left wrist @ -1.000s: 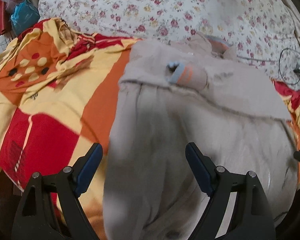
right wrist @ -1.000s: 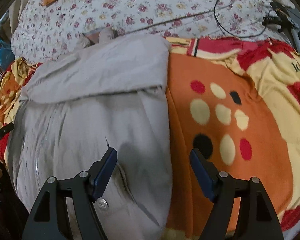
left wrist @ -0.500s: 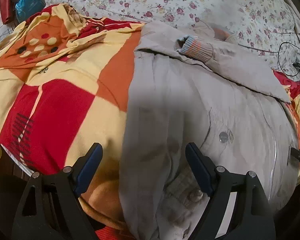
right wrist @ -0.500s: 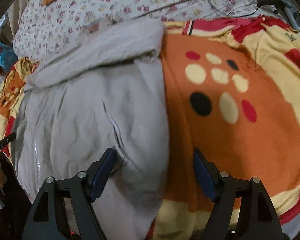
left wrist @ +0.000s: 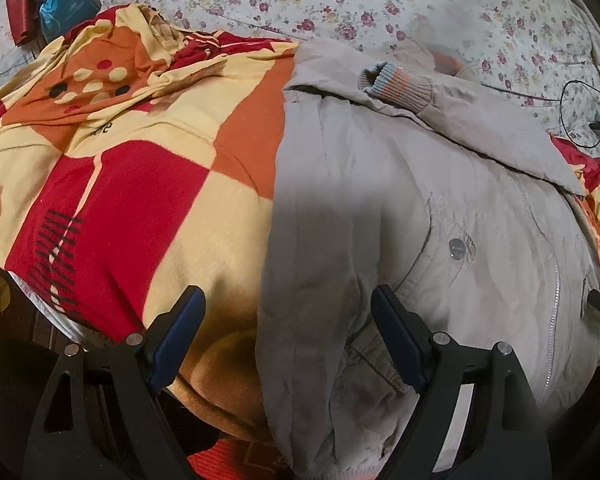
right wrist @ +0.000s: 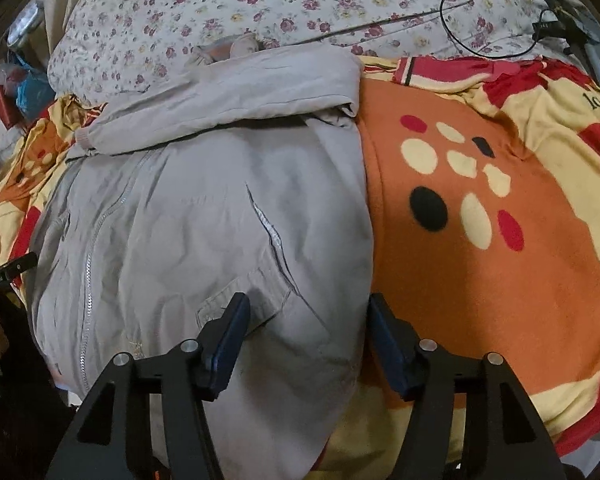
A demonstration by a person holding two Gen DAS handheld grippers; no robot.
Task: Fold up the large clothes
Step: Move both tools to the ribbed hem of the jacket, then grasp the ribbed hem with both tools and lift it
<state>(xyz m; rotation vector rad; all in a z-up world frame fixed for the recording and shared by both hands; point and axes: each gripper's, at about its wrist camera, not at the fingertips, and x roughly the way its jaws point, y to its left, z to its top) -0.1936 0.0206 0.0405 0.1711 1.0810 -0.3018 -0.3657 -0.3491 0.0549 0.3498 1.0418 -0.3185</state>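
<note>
A large beige zip jacket point(left wrist: 380, 208) lies front up on the bed, both sleeves folded across its chest, one ribbed cuff point(left wrist: 396, 84) on top. Its hem hangs over the near bed edge. My left gripper point(left wrist: 288, 328) is open, its jaws on either side of the jacket's lower left hem corner. In the right wrist view the jacket point(right wrist: 204, 216) fills the left half. My right gripper point(right wrist: 306, 332) is open but narrower, with the lower right hem corner between its jaws.
A red, orange and yellow blanket point(left wrist: 132, 184) lies under the jacket and also shows in the right wrist view point(right wrist: 500, 264). A floral sheet point(right wrist: 260, 8) covers the far bed. A black cable point(right wrist: 492, 20) lies far right. Bags point(left wrist: 60, 12) sit far left.
Both grippers have drawn back toward the near bed edge, down to the jacket's hem. The right gripper's jaws have narrowed around the hem corner.
</note>
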